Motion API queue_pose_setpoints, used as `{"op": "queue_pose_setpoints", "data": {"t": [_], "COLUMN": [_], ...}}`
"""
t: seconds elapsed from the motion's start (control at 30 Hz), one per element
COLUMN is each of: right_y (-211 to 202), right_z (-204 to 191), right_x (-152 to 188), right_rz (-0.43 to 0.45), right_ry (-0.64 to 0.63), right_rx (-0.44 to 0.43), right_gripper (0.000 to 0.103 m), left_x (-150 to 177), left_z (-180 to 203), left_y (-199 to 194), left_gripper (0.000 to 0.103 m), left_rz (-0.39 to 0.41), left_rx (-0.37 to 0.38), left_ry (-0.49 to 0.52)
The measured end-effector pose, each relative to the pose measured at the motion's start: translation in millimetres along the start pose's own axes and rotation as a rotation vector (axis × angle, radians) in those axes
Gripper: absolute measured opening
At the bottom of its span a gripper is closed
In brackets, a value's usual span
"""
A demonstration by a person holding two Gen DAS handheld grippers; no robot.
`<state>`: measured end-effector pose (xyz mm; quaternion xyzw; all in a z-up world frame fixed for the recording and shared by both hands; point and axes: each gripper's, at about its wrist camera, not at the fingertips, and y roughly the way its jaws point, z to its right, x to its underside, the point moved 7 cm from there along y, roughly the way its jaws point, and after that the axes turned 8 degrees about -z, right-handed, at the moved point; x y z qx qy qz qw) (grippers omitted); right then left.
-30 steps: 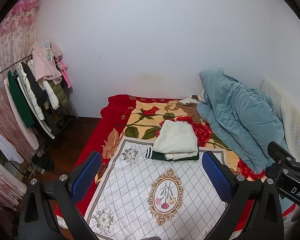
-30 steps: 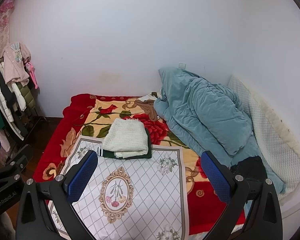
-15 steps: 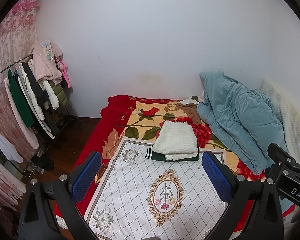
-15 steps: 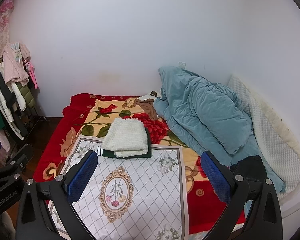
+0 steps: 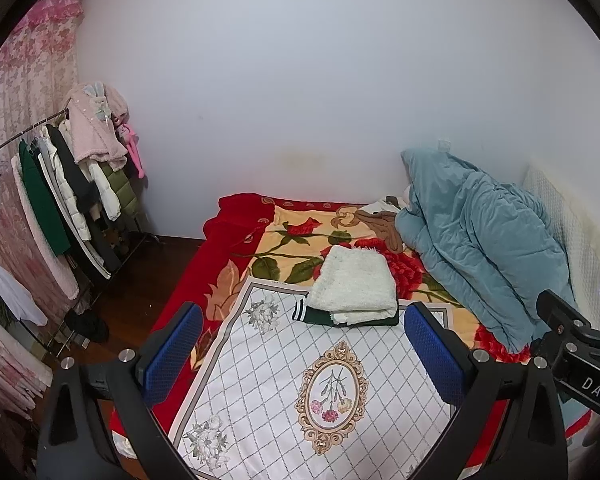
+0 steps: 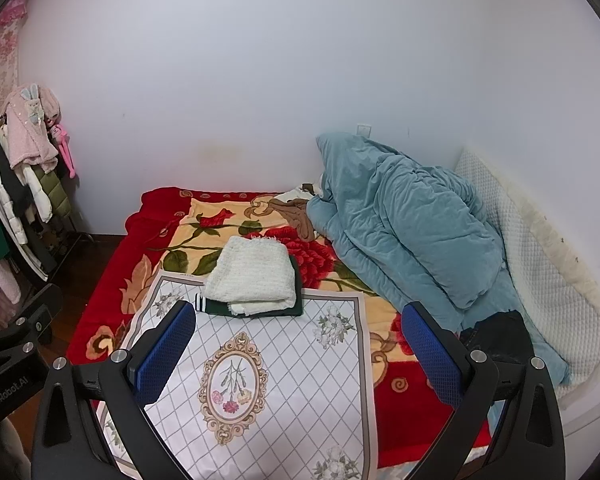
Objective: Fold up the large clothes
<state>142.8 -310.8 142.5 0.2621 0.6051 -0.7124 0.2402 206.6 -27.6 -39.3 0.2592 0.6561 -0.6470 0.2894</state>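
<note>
Jaws wide apart and empty on left gripper point(image 5: 300, 344) and right gripper point(image 6: 298, 344), both unmoved over the last second. Cream knit sweater point(image 5: 354, 284) lies folded atop dark green garment point(image 5: 320, 316) on the bed point(image 5: 196, 276); folding looks finished, black garment point(image 6: 500, 334) possibly next.

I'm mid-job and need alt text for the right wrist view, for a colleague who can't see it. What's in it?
The open right tool hangs empty above a white diamond-patterned cloth spread on a bed. At the cloth's far edge sits a folded cream knit stacked on a folded dark green garment. A rumpled teal duvet lies on the right, a dark garment beside it.
</note>
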Motion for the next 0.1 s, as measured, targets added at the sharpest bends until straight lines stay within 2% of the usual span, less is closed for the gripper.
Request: {"op": "queue_pose_setpoints", "data": {"t": [0.1], "right_y": [-0.6], "right_z": [0.8], "right_x": [0.7], "right_rz": [0.000], "right_ry": [0.000], "right_rx": [0.002], "right_gripper": [0.103], "left_x": [-1.6], "left_z": [-0.2], "left_y": [-0.8], "left_gripper": [0.103], "left_rz": [0.003], "left_rx": [-0.003], "left_ry": [0.005]}}
